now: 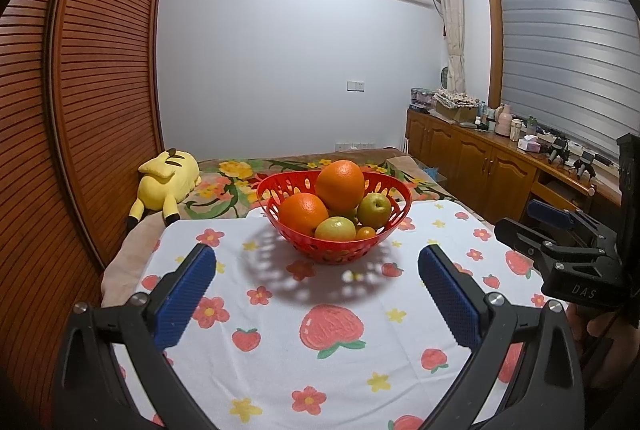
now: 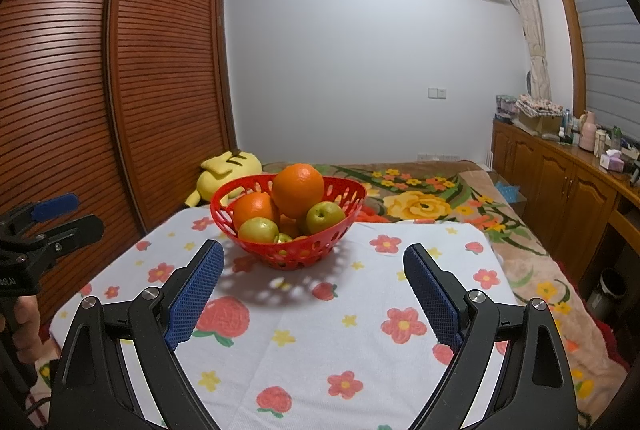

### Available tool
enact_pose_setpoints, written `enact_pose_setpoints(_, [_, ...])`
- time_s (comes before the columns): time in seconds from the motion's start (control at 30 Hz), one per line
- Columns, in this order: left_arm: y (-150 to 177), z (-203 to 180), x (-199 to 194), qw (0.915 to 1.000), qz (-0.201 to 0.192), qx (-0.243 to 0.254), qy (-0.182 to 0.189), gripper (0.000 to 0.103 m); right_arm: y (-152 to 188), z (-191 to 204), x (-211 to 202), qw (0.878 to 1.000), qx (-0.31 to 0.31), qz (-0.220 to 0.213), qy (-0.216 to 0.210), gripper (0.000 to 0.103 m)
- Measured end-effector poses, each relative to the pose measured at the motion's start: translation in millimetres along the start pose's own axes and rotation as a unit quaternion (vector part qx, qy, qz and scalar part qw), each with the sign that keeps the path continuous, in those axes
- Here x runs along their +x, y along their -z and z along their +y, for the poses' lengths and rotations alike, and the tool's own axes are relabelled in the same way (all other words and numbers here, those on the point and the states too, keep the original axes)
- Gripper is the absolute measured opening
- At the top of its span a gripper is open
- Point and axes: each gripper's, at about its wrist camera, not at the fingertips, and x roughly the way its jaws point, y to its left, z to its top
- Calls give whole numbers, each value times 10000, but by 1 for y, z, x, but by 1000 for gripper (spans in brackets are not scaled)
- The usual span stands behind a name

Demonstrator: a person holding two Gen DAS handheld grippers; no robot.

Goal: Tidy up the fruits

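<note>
We hold both tools low over the table, and the red basket [image 1: 334, 226] of fruit stands straight ahead of both pairs of jaws, beyond the tips and touching neither. The left gripper [image 1: 316, 262] has its jaws spread wide with nothing between them; the right gripper [image 2: 314, 264] is likewise spread and holds nothing.

All the fruit we can see lies in the basket, and none shows on the cloth [image 1: 280, 330] around it. That fits fruit already gathered in as well as fruit waiting to be taken out and sorted, so we name no move.

On handling, we judge the upper orange [image 1: 340, 185] firm and fairly heavy, with a pebbled skin that the ribbed blue pads [image 1: 184, 298] should hold well. It sits on top of the heap, clear of the rim, so we would take it across its widest part. The lower orange [image 1: 303, 212] leans on the wall nearer the left jaw and is partly hemmed in. The green apple [image 1: 374, 209] looks smooth and waxy, likely to slip if pinched off centre, and it bruises. The yellow-green fruit [image 1: 335, 228] at the front is also smooth. A small orange fruit [image 1: 366, 232] is wedged low beside it, hard to reach past the rim.

The basket seems light, perforated plastic that may slide if nudged.
</note>
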Motion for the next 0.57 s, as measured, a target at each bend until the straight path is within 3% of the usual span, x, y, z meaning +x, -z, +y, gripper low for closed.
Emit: enact_pose_setpoints(0.57, [3, -1, -1, 10000, 34, 13, 10, 102, 1, -1, 0, 10000, 1, -1, 1, 93])
